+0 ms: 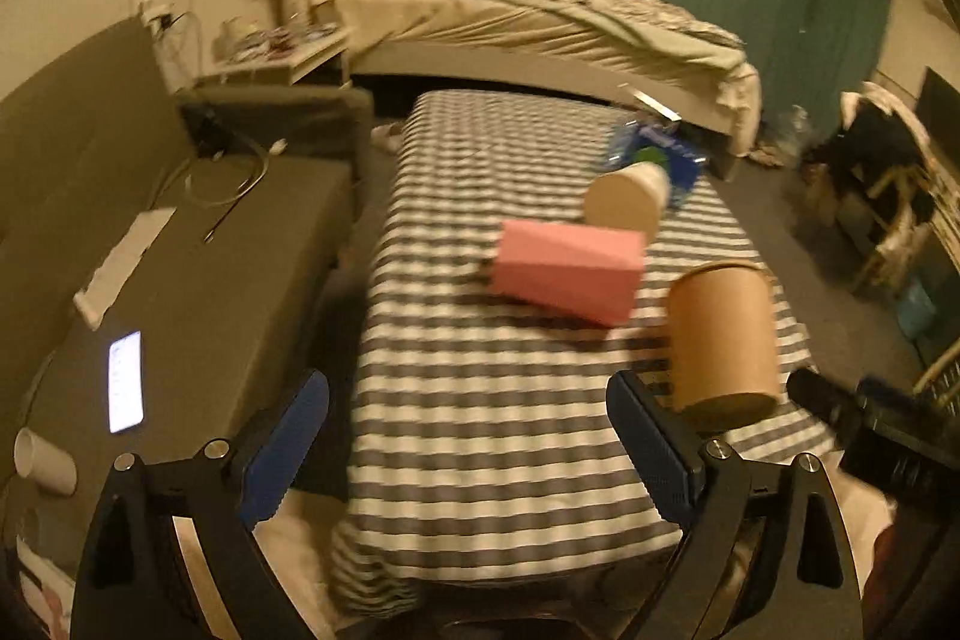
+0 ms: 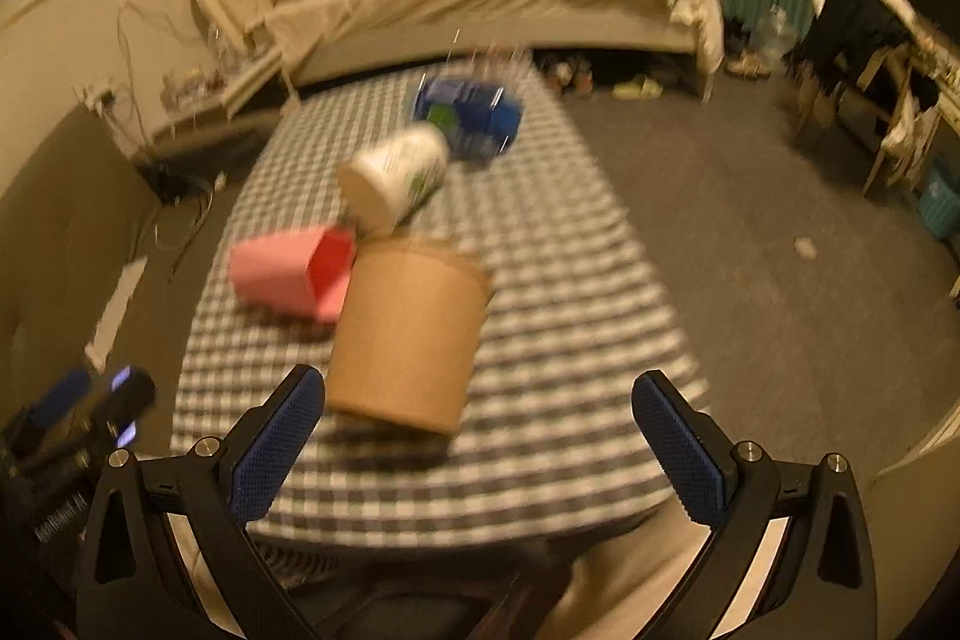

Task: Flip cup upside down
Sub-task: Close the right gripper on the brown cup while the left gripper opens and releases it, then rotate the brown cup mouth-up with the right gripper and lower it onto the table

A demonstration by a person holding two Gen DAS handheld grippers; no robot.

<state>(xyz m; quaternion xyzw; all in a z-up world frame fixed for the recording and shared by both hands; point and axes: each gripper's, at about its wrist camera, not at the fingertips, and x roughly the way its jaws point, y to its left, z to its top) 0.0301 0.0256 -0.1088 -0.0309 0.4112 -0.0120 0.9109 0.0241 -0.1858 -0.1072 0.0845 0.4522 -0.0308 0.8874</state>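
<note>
Two grippers, left (image 1: pixel 468 451) and right (image 2: pixel 480 445), I held spread wide, empty. Brown paper cup (image 2: pixel 408 334) stood on checkered tablecloth (image 2: pixel 540 280), near front edge, beside pink box (image 2: pixel 288 280). Step: approach. Next, I judged: close right fingers around cup wall, then rotate.

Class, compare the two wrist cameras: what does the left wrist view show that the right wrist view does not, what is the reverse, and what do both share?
Only the left wrist view shows the lit phone and the white tube on the grey sofa.

Only the right wrist view shows the open end of the pink box and shoes under the bed.

Both show the brown cup on the striped cloth, the white cup, the blue packet, and an open gripper: left gripper, right gripper.
</note>
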